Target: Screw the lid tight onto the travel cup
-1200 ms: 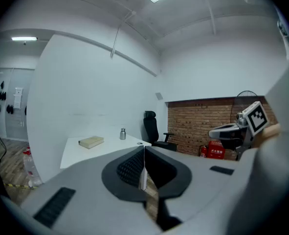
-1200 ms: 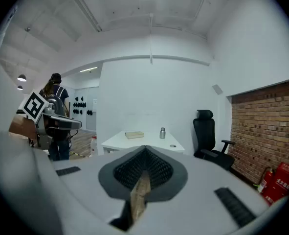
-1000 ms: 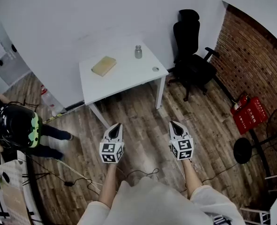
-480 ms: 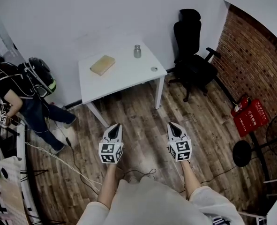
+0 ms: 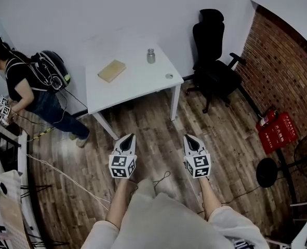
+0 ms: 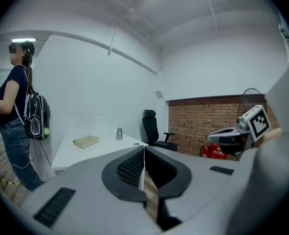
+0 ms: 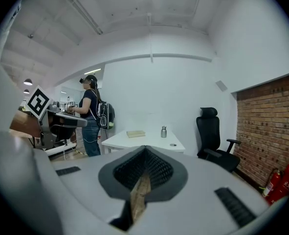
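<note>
Left gripper, right gripper, jaws closed, cup, perhaps lid, on table, chair beside

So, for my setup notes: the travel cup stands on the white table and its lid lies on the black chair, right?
Not quite. The travel cup does stand on the white table, but the lid lies on that table too, near its corner by the black chair. The head view shows it.

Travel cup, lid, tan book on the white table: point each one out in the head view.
travel cup [image 5: 151,56]: head view, middle of its metal body.
lid [image 5: 169,76]: head view, centre of the small round piece.
tan book [image 5: 111,70]: head view, middle of its top cover.
</note>
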